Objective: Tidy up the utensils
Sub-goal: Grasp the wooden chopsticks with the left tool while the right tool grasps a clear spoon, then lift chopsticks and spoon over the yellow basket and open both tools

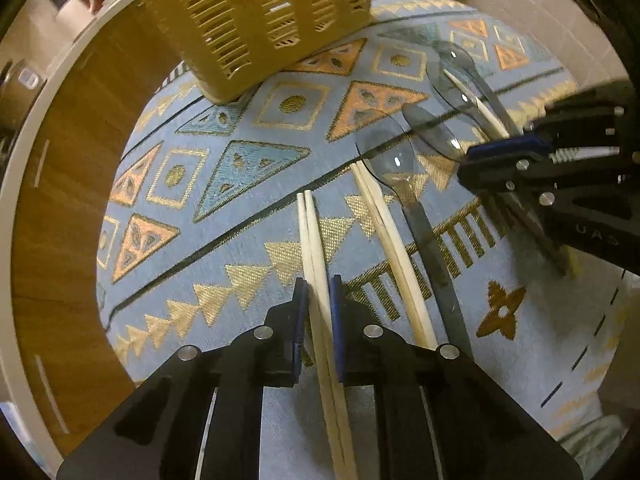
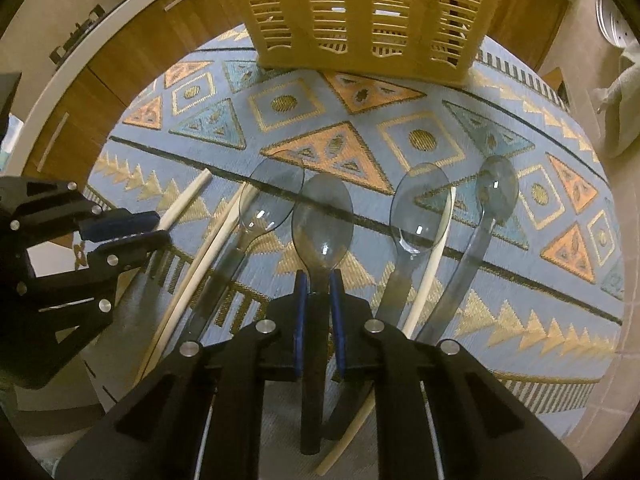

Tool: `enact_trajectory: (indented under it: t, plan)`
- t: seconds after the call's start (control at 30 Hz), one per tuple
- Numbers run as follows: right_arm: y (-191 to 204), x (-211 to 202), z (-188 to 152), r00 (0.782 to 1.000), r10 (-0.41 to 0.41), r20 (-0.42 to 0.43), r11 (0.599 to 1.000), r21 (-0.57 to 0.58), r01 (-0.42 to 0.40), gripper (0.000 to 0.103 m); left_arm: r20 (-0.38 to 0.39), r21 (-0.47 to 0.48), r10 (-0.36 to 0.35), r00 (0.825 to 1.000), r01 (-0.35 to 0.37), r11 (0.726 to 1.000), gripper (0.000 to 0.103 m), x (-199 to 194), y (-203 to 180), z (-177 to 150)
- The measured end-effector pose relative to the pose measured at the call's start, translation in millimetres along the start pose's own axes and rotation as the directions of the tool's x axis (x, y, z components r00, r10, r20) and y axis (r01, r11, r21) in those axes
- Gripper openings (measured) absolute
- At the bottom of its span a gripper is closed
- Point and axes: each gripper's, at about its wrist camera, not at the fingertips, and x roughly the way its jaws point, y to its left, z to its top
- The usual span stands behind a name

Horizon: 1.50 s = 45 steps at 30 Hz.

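Left gripper (image 1: 319,292): jaws nearly closed, blue pads clamped on a pair of pale chopsticks (image 1: 311,236) lying side by side on the cloth.
Second chopstick pair (image 1: 384,220): just right of the held pair, flat on the cloth.
Spoons, left to right: four smoky translucent plastic spoons, bowls toward the basket; first spoon (image 2: 272,200) beside the second chopstick pair; second spoon (image 2: 322,220) in the right gripper; third spoon (image 2: 420,208) overlapping a single chopstick (image 2: 436,248); fourth spoon (image 2: 496,188) farthest right.
Right gripper (image 2: 319,286): jaws nearly closed, pads gripping the neck of the second spoon just below its bowl.
Basket (image 2: 360,12): yellow slatted plastic, upright at the cloth's far edge, apart from the utensils.
Cloth (image 2: 400,92): blue, patterned with triangles and squares.
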Motion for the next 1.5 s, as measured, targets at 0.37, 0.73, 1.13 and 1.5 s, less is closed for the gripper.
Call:
enact_trajectory:
  t: [0.37,0.73,1.13,1.5]
  plan:
    - [-13,-34,-18,0.974,0.163,0.158,0.987,-0.008,-0.164,0.01,0.295,-0.18,-0.201,0.934,0.26,0.949,0.009,-31,40,-27]
    - [-13,-99,-16,0.898,0.217,0.384,0.976,-0.056,-0.212,0.01,0.604,-0.165,-0.216,0.767,0.386,0.908,0.009,-97,55,-26]
    - [-15,-180,40,0.702,0.139,0.699,0.99,-0.094,-0.103,0.01,0.901,-0.167,0.008,0.435,0.329,0.929,0.009,-190,70,21]
    - [-38,-194,99,0.527,0.005,0.85,1.0,-0.009,0.005,0.01,0.946,-0.226,0.14,0.294,0.282,0.933,0.009,-190,86,80]
